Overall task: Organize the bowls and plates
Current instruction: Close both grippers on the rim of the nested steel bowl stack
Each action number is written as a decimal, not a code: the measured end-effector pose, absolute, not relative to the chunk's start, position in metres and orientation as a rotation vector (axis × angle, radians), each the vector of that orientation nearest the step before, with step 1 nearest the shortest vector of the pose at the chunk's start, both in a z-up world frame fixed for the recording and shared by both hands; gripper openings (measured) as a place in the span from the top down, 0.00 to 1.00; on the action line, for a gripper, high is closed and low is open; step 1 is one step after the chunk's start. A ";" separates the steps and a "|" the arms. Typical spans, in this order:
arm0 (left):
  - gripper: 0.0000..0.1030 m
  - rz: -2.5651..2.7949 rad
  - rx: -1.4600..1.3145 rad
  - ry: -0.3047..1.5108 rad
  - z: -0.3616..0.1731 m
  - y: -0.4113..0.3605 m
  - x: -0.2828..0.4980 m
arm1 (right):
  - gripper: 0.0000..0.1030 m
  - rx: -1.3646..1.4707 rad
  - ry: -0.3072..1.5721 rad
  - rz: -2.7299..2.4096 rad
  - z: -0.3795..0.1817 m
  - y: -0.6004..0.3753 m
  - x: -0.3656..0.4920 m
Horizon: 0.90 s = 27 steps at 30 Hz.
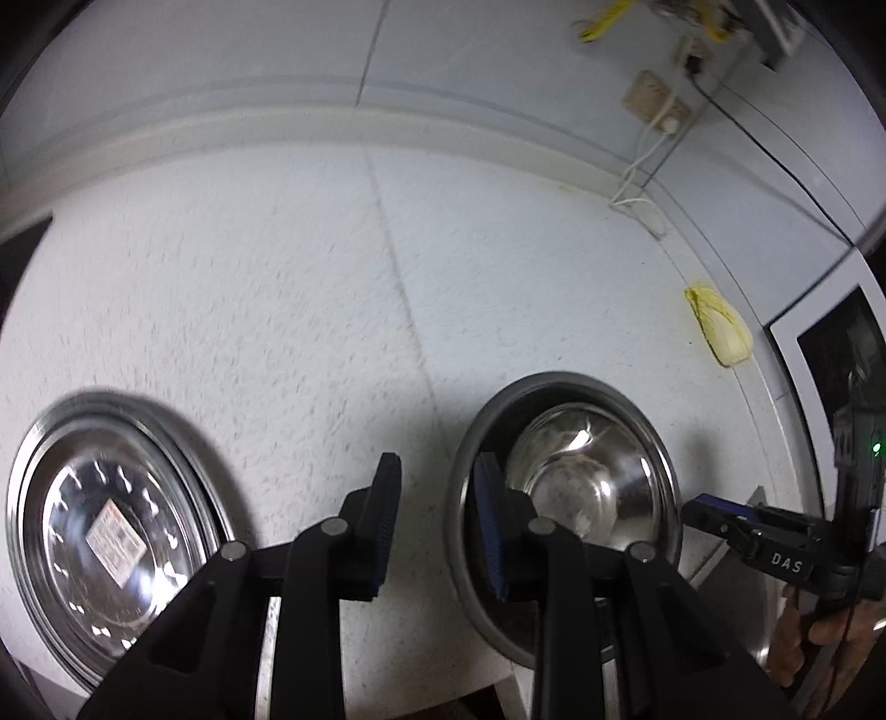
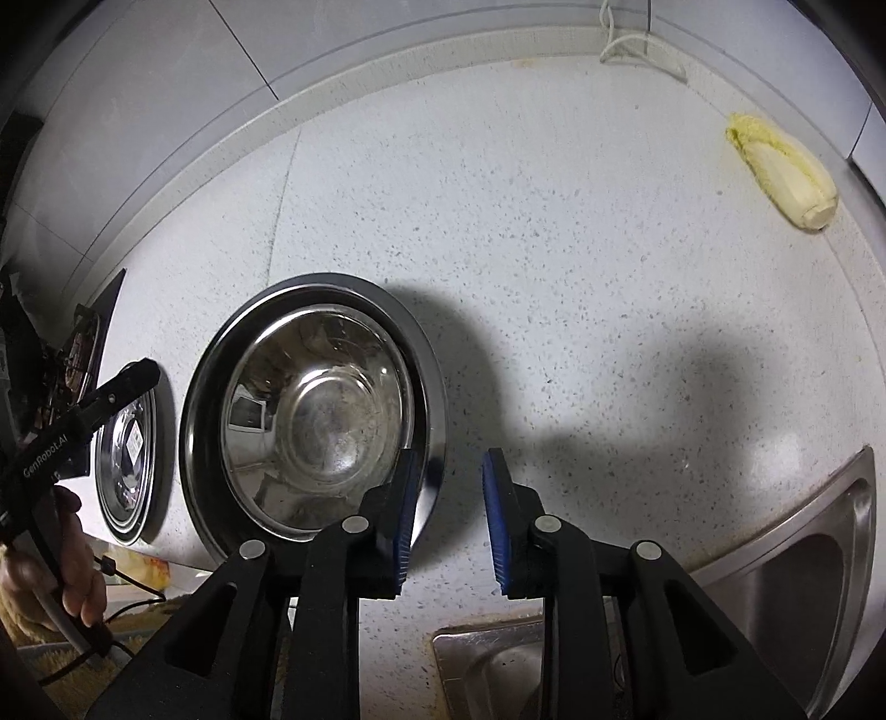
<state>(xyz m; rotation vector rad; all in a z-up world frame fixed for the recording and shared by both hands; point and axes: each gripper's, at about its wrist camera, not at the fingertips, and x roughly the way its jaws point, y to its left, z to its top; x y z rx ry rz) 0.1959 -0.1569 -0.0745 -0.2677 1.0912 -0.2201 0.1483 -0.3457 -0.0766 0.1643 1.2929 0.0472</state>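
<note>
On the speckled white counter point(image 2: 554, 266), a steel bowl point(image 2: 321, 421) is seen nested in a steel plate point(image 2: 426, 354), with a second plate point(image 1: 111, 531) well to its left. The left gripper point(image 1: 437, 520) is held spread and empty between the two, and the right gripper point(image 2: 448, 515) is parted with nothing pinched, just beside the plate's right rim.

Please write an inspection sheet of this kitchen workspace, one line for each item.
Surface: white speckled countertop, steel sink at its corner.
Job's things: steel bowl sits inside a steel plate; second steel plate with a label lies apart.
Clutter: napa cabbage near the wall.
Tongs: left tongs and right tongs both open, holding nothing.
Cables: white cord from a wall socket.
Surroundings: tiled wall.
</note>
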 end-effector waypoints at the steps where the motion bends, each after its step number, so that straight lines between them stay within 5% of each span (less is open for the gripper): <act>1: 0.74 -0.215 -0.277 1.110 -0.078 -0.153 0.198 | 0.79 0.172 1.304 0.053 -0.079 -0.347 0.150; 27: 0.76 -0.347 -0.561 1.458 -0.151 -0.151 0.226 | 0.77 0.174 1.404 0.096 -0.103 -0.352 0.166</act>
